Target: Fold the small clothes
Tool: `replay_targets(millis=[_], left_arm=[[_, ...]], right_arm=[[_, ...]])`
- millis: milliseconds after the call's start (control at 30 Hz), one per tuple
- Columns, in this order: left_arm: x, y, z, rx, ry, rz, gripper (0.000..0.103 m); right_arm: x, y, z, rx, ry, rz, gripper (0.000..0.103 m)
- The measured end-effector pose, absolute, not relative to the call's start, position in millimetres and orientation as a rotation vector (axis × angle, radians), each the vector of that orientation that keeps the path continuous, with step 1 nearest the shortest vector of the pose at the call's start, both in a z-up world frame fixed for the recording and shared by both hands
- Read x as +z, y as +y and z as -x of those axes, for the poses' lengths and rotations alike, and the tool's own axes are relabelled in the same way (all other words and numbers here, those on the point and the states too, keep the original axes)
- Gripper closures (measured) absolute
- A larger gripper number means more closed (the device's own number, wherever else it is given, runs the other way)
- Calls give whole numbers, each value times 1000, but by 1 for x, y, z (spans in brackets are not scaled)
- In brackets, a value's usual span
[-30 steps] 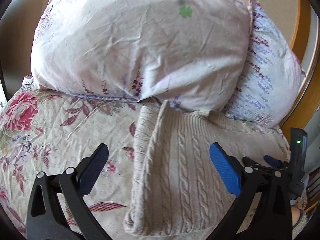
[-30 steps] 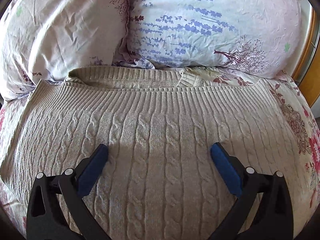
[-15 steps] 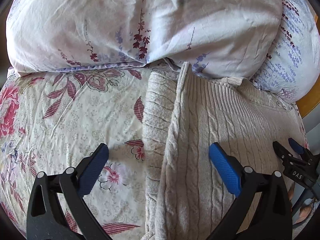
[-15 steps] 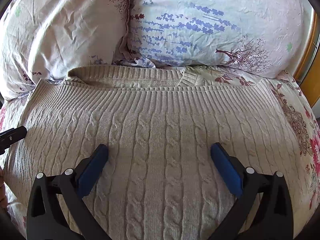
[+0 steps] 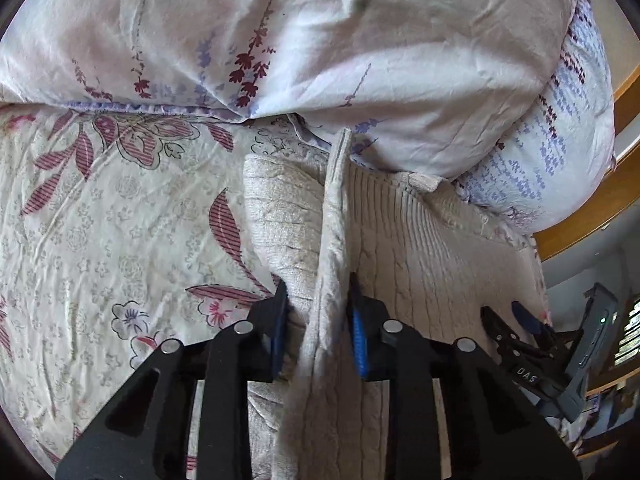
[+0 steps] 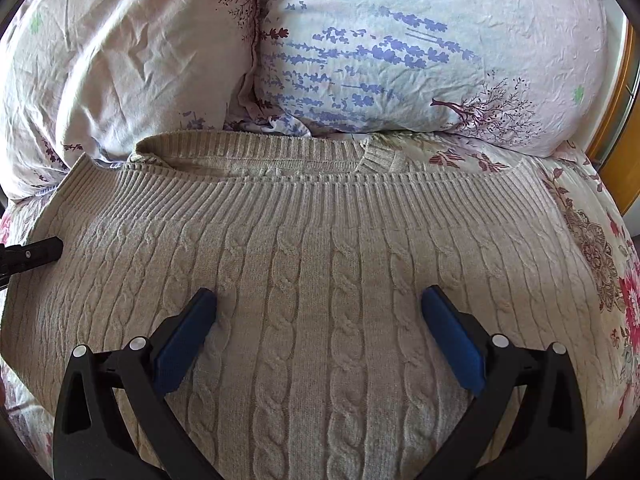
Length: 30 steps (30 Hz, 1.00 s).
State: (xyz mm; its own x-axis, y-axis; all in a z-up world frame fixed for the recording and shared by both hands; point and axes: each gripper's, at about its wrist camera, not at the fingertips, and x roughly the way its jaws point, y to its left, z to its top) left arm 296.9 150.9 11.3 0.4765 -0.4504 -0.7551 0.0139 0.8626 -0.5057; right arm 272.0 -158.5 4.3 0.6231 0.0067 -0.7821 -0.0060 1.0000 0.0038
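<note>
A beige cable-knit sweater lies flat on the bed, its ribbed edge toward the pillows. In the left wrist view its left side is folded over, and a ridge of that fold stands up between the blue pads. My left gripper is closing its jaws on this ridge, and the pads press the knit from both sides. One left fingertip shows at the sweater's left edge in the right wrist view. My right gripper hovers open over the middle of the sweater with nothing between its fingers.
Two flowered pillows lean right behind the sweater. A floral bedsheet stretches to the left of it. A wooden bed frame runs along the right side. The right gripper shows low at the right in the left wrist view.
My left gripper came down and forward onto the sweater's left folded edge, and its jaws went from wide open to pinching the knit. The right gripper has not moved.
</note>
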Motion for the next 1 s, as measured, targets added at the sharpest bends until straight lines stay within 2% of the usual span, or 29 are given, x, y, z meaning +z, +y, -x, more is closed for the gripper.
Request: replay_targets(millis=[167, 333, 700, 1000], left_arm=[[14, 159, -290, -321, 1007, 548, 83], [45, 151, -280, -417, 924, 633, 84], [86, 66, -274, -580, 871, 734, 86], [77, -4, -288, -632, 913, 756, 86]], right_arm=[[4, -158, -271, 8, 897, 1, 1], [6, -155, -270, 3, 895, 23, 1], [30, -157, -260, -88, 835, 164, 1], [46, -231, -274, -208, 812, 83, 1]])
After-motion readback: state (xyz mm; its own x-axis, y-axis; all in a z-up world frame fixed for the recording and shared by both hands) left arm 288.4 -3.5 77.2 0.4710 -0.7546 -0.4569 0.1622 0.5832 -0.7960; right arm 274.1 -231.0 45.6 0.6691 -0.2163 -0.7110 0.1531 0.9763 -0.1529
